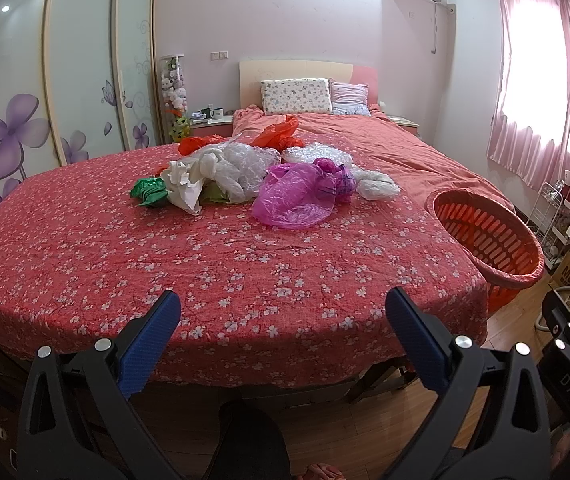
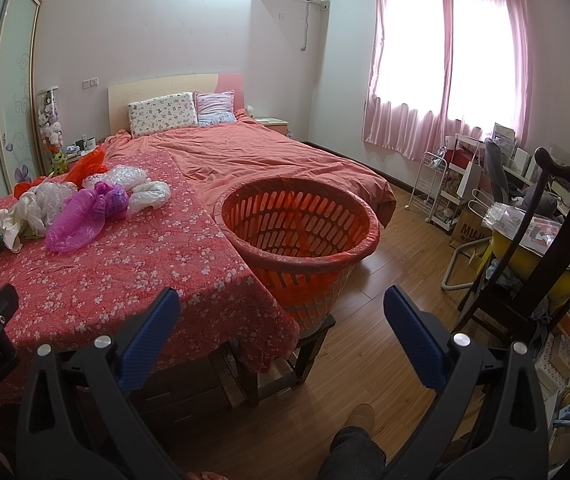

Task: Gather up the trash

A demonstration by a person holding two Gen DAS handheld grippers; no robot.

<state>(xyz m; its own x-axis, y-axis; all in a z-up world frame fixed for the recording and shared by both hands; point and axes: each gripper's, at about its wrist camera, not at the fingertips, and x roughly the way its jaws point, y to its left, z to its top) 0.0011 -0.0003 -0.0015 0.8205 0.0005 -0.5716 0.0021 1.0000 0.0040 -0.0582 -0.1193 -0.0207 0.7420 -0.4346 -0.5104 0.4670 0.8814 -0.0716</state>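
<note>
A heap of crumpled plastic bags lies on the red flowered cloth (image 1: 213, 264): a magenta bag (image 1: 297, 196), clear and white bags (image 1: 229, 168), a green bag (image 1: 149, 191) and orange bags (image 1: 277, 132). The heap also shows in the right wrist view (image 2: 73, 210). An orange slotted basket (image 2: 299, 236) lined with a red bag stands on a dark stool at the cloth's right edge, and shows in the left wrist view (image 1: 489, 236). My left gripper (image 1: 283, 312) is open and empty, short of the heap. My right gripper (image 2: 281, 312) is open and empty, in front of the basket.
The bed (image 2: 269, 160) with two pillows lies beyond the cloth. A dark wooden chair (image 2: 533, 248), a white wire rack (image 2: 433, 188) and cluttered boxes stand on the right. Wood floor (image 2: 385, 264) lies between the bed and the chair. A wardrobe (image 1: 81, 80) fills the left wall.
</note>
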